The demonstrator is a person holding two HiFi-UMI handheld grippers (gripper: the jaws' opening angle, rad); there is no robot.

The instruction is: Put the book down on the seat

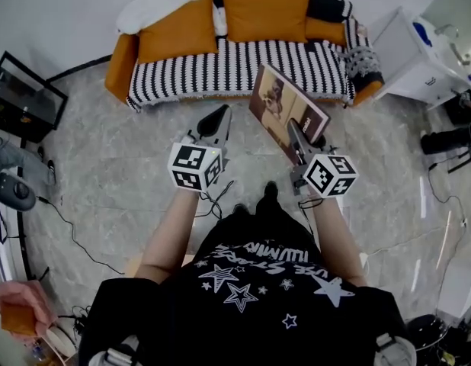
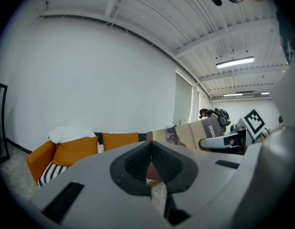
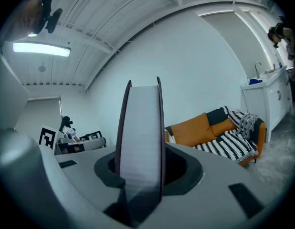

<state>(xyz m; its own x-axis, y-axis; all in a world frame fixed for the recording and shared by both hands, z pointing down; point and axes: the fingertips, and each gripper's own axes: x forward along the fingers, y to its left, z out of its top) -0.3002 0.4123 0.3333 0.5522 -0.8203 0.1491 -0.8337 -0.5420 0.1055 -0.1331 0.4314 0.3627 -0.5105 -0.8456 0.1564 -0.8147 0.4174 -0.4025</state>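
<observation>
Orange cushions (image 1: 264, 14), perhaps blanket (image 1: 155, 8), on sofa (image 1: 243, 69)

Orange cushions (image 1: 266, 14); black-and-white striped seat (image 1: 243, 65)

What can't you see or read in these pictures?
- Book cover print: head view, too small and tilted.
- Book's lower edge: head view, hidden by the right tool.
- Book's covers: right gripper view, seen edge-on only.
- Sofa seat: left gripper view, mostly behind the left tool.
</observation>
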